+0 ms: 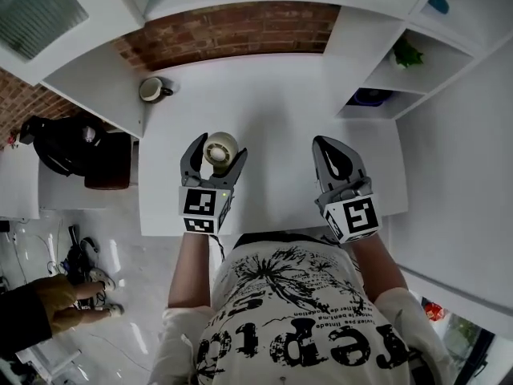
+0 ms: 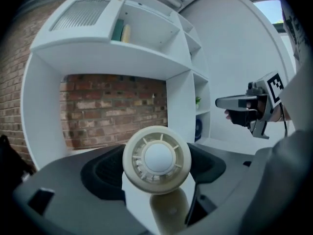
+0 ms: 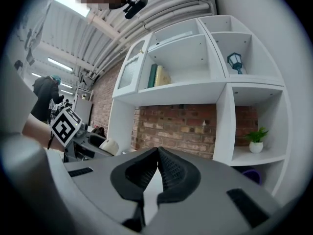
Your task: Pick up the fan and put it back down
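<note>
A small cream fan (image 1: 221,151) with a round grille sits between the jaws of my left gripper (image 1: 218,147), over the white desk (image 1: 272,111). In the left gripper view the fan's head (image 2: 156,159) fills the gap between the two dark pads, which press on its sides, and its stem and foot (image 2: 168,212) hang below. Whether the foot touches the desk is not visible. My right gripper (image 1: 327,146) hovers to the right, jaws shut with nothing in them; its pads meet at the tips (image 3: 157,153). It also shows in the left gripper view (image 2: 244,104).
A mug (image 1: 154,89) stands at the desk's far left corner. Open shelves on the right hold a plant (image 1: 406,53) and a dark blue object (image 1: 369,96). A black chair (image 1: 72,147) stands left of the desk. Another person's hand (image 1: 56,299) is at lower left.
</note>
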{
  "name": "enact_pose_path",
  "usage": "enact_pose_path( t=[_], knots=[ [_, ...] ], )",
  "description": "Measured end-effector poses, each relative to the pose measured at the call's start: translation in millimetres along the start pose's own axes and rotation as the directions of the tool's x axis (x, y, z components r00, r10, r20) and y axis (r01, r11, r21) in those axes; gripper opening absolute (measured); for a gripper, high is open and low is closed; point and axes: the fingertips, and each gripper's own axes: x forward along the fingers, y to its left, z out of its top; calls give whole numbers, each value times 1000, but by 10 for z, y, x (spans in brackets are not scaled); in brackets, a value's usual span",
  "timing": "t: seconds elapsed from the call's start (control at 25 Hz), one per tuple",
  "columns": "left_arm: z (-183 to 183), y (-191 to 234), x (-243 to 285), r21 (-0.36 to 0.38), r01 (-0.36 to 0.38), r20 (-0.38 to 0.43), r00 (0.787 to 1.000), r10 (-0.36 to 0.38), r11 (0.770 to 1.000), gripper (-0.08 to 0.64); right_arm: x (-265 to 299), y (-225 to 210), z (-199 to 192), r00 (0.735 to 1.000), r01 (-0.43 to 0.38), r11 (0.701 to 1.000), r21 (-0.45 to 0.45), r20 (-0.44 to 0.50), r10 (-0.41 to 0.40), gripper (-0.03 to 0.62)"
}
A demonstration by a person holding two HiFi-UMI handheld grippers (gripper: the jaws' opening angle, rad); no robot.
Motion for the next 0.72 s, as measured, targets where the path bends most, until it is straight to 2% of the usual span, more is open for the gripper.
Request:
enact_pose_path(
  t=[0.16,0.32,0.56,0.72],
  knots=[
    [-506,-26,335,-18,27,-117,993,-29,999,385,125,-26,-287,1000,-8,1000,24,-22,9,15],
    [-990,-66,649,-56,57,-224,972,-68,997,385,243,-31,-579,998,-13,998,54,-57,16,15],
    [-1613,-149,1026,-115,92,-364,922,-128,989,385,394,-10,-801,997,-9,999,46,-77,12,15],
    [-1913,-192,1189,-136,93,-445,884,-144,986,385,435,12,-1001,991,-21,999,37,-130,25,15]
  ],
)
